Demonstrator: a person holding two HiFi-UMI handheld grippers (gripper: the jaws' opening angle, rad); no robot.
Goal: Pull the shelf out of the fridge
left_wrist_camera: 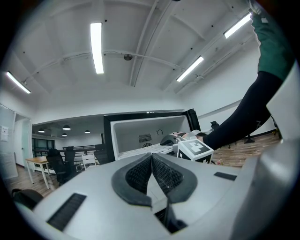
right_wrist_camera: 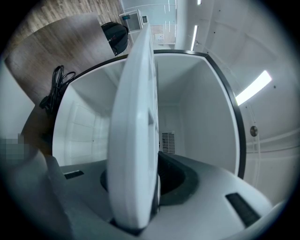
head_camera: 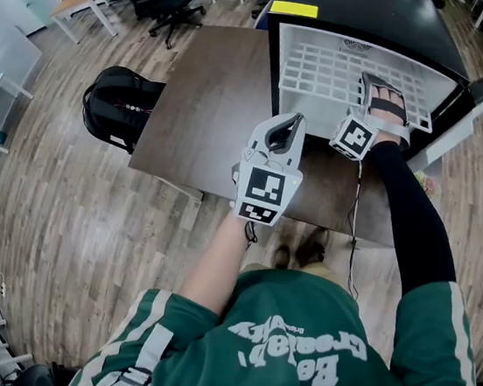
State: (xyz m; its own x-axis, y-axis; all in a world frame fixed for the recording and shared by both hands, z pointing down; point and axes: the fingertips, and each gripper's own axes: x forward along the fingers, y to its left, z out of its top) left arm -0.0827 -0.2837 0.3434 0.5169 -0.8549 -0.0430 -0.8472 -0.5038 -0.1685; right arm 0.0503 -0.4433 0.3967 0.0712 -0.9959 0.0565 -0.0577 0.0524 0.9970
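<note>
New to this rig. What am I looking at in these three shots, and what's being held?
No robot: a person carries two hand-held two-finger grippers. The head view looks down from the person's head; each gripper view rides on its gripper, looking forward. An open black fridge stands by a brown table. The right gripper is clamped on the front edge of the white grid shelf, which appears partly drawn out. The left gripper is shut and empty, off to the side.
</note>
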